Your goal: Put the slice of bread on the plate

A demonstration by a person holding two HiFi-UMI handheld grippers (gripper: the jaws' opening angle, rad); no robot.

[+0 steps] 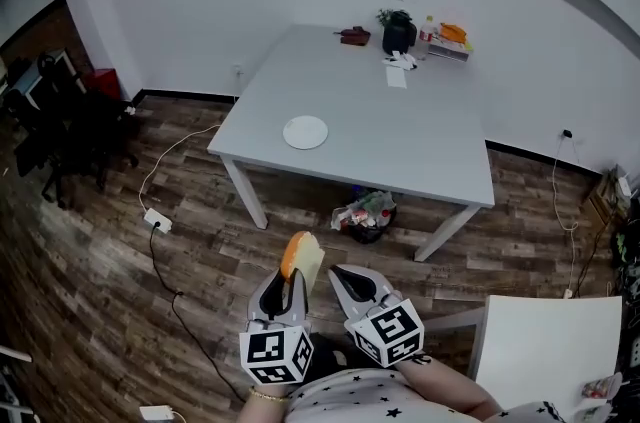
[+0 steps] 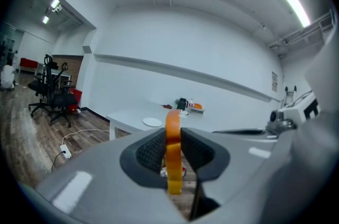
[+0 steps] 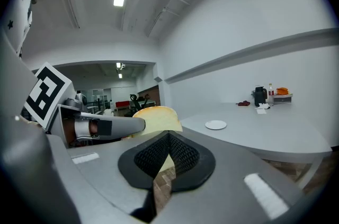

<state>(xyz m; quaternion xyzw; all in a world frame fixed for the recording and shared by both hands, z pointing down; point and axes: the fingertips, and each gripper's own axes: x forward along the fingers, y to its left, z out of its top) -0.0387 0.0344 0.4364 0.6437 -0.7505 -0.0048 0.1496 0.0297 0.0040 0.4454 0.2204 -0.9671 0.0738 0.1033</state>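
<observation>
A slice of bread (image 1: 302,257) with an orange-brown crust stands upright between the jaws of my left gripper (image 1: 288,279), which is shut on it. In the left gripper view the bread (image 2: 173,150) shows edge-on between the black pads. My right gripper (image 1: 339,272) hangs just to the right, shut with nothing in it. Its own view shows the pads (image 3: 183,153) meeting and the bread (image 3: 157,118) at the left. A small white plate (image 1: 305,132) lies near the front left corner of the grey table (image 1: 420,146), well ahead of both grippers. The plate (image 2: 152,122) (image 3: 215,124) is bare.
At the table's far side stand a black jug (image 1: 398,36), a bottle, orange items (image 1: 453,35) and papers (image 1: 397,75). A bag of rubbish (image 1: 365,213) sits under the table. Cables and a power strip (image 1: 158,220) lie on the wood floor. Office chairs (image 1: 60,126) stand left, a white surface (image 1: 545,346) right.
</observation>
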